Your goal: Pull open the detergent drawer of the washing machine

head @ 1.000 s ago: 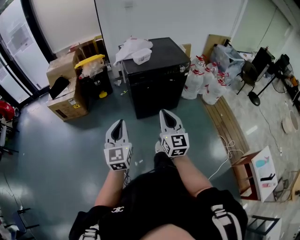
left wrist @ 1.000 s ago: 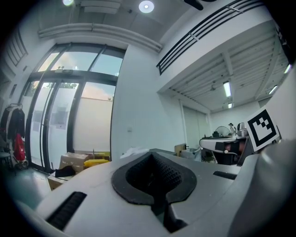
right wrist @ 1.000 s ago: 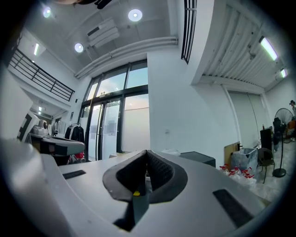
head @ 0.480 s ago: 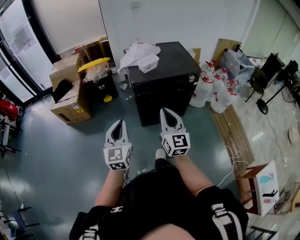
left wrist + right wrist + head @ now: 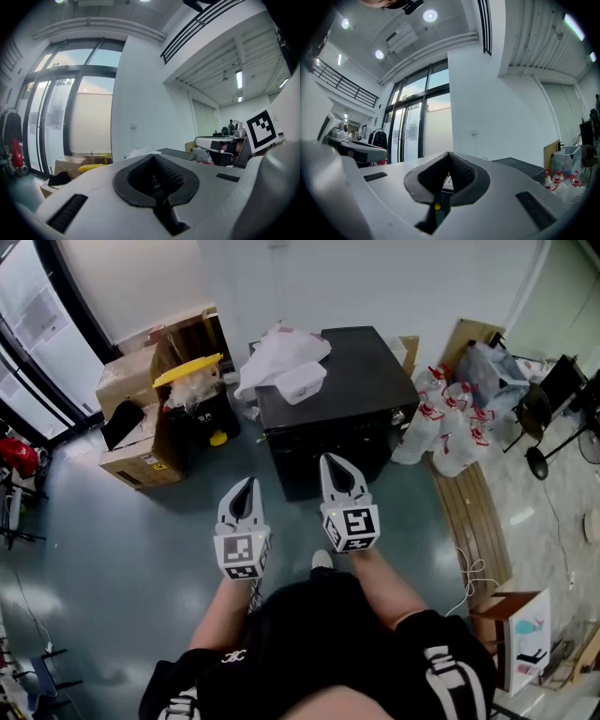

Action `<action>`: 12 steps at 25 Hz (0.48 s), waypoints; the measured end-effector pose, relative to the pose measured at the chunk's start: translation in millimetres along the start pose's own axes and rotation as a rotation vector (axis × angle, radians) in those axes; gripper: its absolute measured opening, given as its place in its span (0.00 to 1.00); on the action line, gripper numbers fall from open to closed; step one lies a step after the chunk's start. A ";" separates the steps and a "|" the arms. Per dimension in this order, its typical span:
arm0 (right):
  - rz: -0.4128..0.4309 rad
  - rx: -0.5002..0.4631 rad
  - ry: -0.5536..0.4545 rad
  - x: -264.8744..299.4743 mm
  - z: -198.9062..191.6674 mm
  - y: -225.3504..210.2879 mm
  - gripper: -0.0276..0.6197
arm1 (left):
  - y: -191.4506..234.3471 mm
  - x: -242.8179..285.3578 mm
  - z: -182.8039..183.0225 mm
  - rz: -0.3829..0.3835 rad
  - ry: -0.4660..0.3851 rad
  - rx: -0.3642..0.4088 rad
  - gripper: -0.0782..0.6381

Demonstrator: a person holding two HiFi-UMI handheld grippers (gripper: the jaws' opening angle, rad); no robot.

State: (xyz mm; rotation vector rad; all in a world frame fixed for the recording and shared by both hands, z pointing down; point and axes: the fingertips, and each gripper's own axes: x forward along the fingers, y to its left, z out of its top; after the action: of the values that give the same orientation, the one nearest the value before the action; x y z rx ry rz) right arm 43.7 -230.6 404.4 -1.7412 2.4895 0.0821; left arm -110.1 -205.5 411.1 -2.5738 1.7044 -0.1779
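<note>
The black washing machine [image 5: 361,381] stands against the white wall, its dark front facing me. I cannot make out the detergent drawer on it. A white cloth [image 5: 279,351] and a clear plastic box [image 5: 302,381] lie on its top. My left gripper [image 5: 247,486] and right gripper [image 5: 335,463] are held side by side, level, just short of the machine's front. In the left gripper view the left gripper [image 5: 153,158] has its jaws shut and empty; in the right gripper view the right gripper [image 5: 449,155] is likewise shut on nothing. Neither touches the machine [image 5: 525,165].
Cardboard boxes [image 5: 131,442] and a black bin with a yellow lid [image 5: 190,371] stand left of the machine. Water jugs [image 5: 450,432] crowd its right side, beside a wooden board [image 5: 478,512] and a white cable [image 5: 473,568]. Glass doors [image 5: 28,343] run along the far left.
I have walked forward: the washing machine is nearer and larger in the head view. Both grippers travelled with me, still side by side and still shut.
</note>
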 end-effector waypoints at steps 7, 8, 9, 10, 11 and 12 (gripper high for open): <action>0.036 -0.001 0.022 75.0 -14.2 -45.4 0.04 | 15.7 92.2 0.4 0.013 0.014 -0.043 0.11; 0.042 -0.001 0.028 83.1 -16.3 -50.5 0.04 | 15.8 102.9 1.1 0.011 0.015 -0.048 0.11; 0.047 0.000 0.036 90.4 -18.4 -55.4 0.04 | 15.8 112.8 2.4 0.010 0.014 -0.053 0.11; 0.050 0.000 0.042 97.0 -20.1 -60.0 0.04 | 15.9 121.6 4.2 0.010 0.013 -0.056 0.11; 0.053 0.000 0.049 103.1 -21.6 -64.0 0.04 | 16.4 129.4 5.8 0.009 0.011 -0.059 0.11; 0.054 -0.001 0.056 109.1 -23.2 -67.3 0.04 | 17.7 136.3 6.8 0.009 0.010 -0.062 0.11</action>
State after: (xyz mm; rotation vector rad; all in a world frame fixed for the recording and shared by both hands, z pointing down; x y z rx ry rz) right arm 68.6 -357.9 415.9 -1.6992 2.5763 0.0391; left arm -72.8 -338.0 411.8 -2.6134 1.7518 -0.1401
